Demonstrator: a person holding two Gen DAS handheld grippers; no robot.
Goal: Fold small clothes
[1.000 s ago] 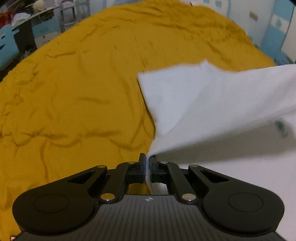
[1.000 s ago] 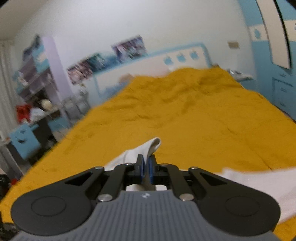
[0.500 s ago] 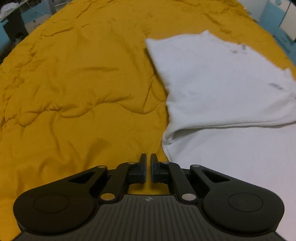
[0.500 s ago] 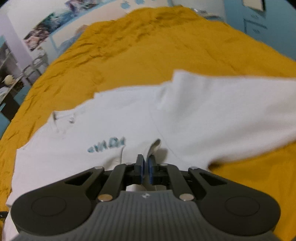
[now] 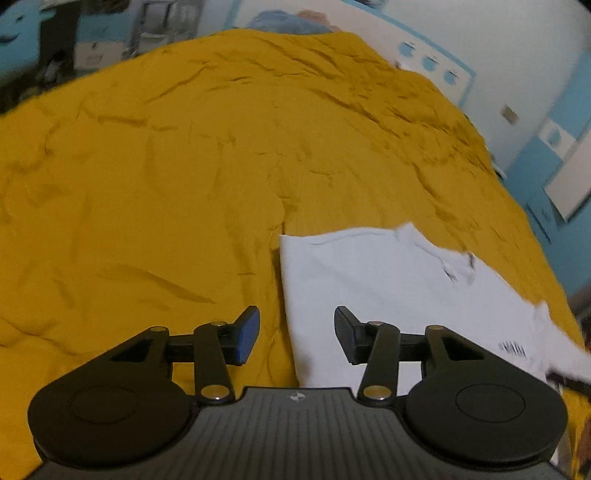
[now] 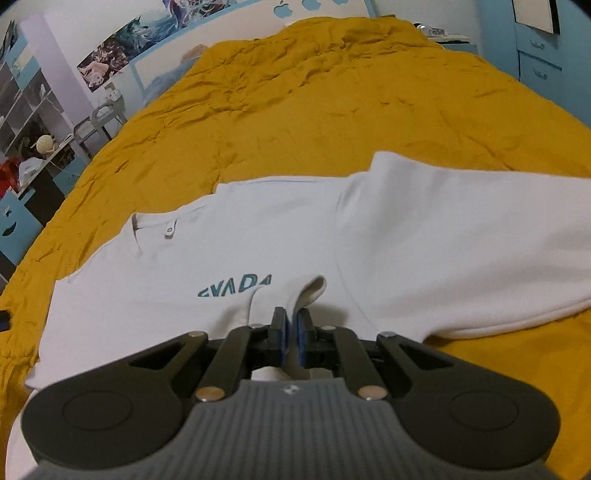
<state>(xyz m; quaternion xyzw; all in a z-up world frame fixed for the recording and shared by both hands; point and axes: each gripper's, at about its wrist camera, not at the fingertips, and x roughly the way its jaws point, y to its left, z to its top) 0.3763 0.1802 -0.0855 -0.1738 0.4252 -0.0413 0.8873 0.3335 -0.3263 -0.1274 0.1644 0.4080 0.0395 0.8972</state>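
Observation:
A small white shirt [image 6: 280, 240] with teal lettering lies spread on the mustard bedspread [image 6: 332, 92], its collar at the left. My right gripper [image 6: 291, 325] is shut on a pinched fold of the shirt's near edge, low over the cloth. In the left wrist view the same white shirt [image 5: 388, 280] lies flat at the lower right. My left gripper [image 5: 295, 332] hovers above the shirt's left edge. Its jaws are opening and nothing is held between them.
The bedspread [image 5: 184, 166] is wrinkled and runs far ahead and to the left. A blue and white headboard [image 6: 295, 11] and a wall with posters stand beyond it. Shelves and a cluttered desk [image 6: 33, 147] line the left side.
My left gripper let go of the shirt, drew back from it and opened. My right gripper came down with its fold, and the shirt now lies flat on the bed.

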